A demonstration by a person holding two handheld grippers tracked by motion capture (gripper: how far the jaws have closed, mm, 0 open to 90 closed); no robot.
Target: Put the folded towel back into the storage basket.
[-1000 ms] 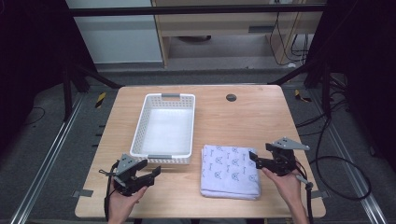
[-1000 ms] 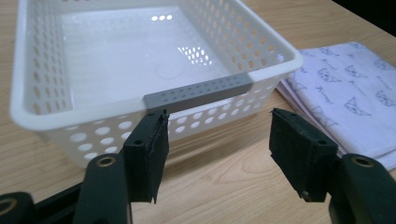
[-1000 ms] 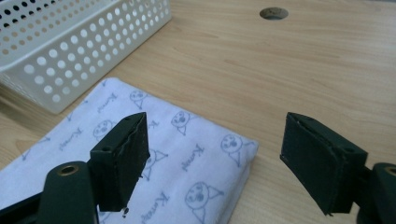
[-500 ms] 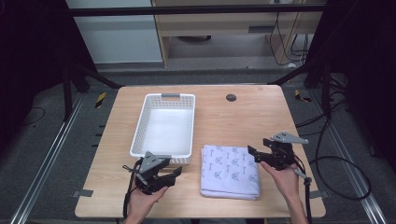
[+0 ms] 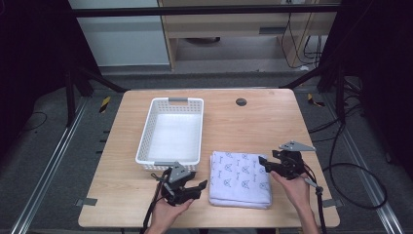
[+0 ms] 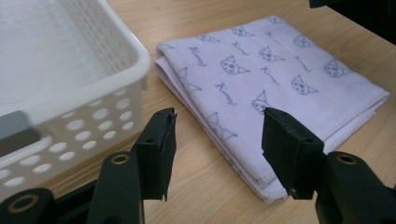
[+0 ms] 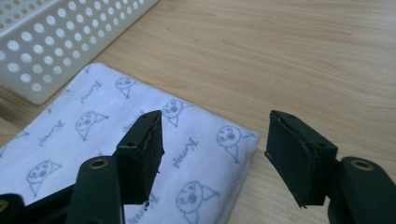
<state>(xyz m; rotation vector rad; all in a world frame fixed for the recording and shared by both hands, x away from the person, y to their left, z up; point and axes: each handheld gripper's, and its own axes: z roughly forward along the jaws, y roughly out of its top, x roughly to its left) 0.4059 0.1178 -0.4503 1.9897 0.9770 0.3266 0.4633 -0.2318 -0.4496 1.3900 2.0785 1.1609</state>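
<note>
On the wooden table, a folded lilac towel lies just right of the white basket, with the left gripper at its left edge and the right gripper at its right edge, both with jaws apart, just closing, pinching nothing.

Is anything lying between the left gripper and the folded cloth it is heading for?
No. In the high view only bare tabletop separates the left gripper from the folded cloth. The left gripper view shows the same strip of wood.
</note>
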